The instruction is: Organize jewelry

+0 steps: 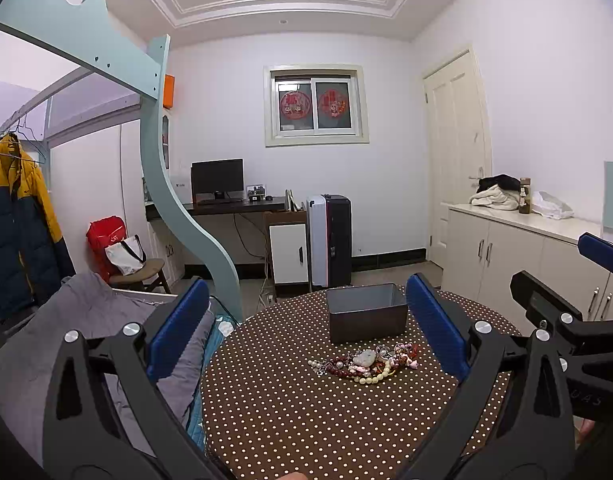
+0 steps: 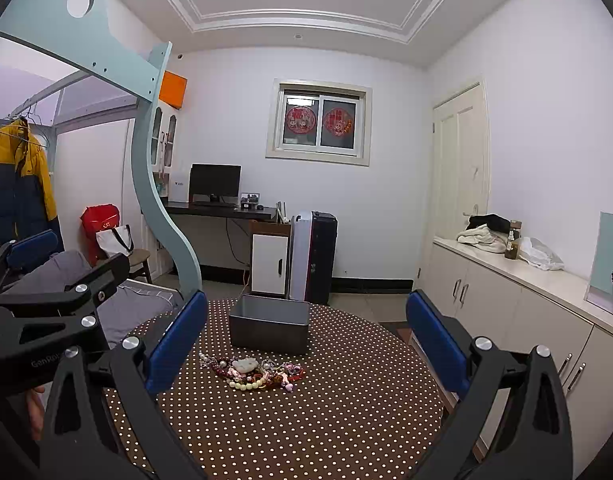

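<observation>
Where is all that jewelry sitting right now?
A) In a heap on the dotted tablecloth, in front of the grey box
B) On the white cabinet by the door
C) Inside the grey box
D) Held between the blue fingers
A: the jewelry pile lies loose on the dotted tablecloth, nearer the camera than the grey box, and both pairs of blue fingers are spread wide with nothing between them.

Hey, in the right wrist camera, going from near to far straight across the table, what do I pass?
Bare polka-dot tablecloth → pile of beaded jewelry → dark gray box → floor → black-and-white suitcase by the far wall.
</observation>
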The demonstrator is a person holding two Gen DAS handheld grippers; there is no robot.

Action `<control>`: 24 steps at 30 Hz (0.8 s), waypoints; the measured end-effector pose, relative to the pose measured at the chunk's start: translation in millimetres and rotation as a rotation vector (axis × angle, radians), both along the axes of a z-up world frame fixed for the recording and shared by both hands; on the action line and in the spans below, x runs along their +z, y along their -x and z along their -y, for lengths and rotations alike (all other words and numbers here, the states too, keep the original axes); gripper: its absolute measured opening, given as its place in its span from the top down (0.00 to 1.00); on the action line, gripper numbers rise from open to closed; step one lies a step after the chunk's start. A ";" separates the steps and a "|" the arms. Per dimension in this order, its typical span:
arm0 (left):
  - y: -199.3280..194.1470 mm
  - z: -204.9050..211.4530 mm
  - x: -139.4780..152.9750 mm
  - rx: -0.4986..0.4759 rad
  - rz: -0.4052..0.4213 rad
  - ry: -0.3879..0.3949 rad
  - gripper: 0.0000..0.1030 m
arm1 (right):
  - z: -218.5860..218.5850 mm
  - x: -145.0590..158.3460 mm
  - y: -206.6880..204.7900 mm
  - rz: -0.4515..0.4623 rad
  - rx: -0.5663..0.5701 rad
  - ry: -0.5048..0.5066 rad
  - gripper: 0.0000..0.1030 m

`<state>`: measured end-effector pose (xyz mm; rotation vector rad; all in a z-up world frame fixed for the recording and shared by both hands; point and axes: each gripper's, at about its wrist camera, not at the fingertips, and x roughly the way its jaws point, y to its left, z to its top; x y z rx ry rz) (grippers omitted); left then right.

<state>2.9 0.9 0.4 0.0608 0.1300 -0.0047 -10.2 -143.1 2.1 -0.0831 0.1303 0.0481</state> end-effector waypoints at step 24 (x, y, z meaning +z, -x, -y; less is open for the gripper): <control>-1.7 -0.9 0.7 -0.002 -0.004 0.001 0.06 | -3.3 -8.7 -5.8 -0.007 -0.001 0.000 0.07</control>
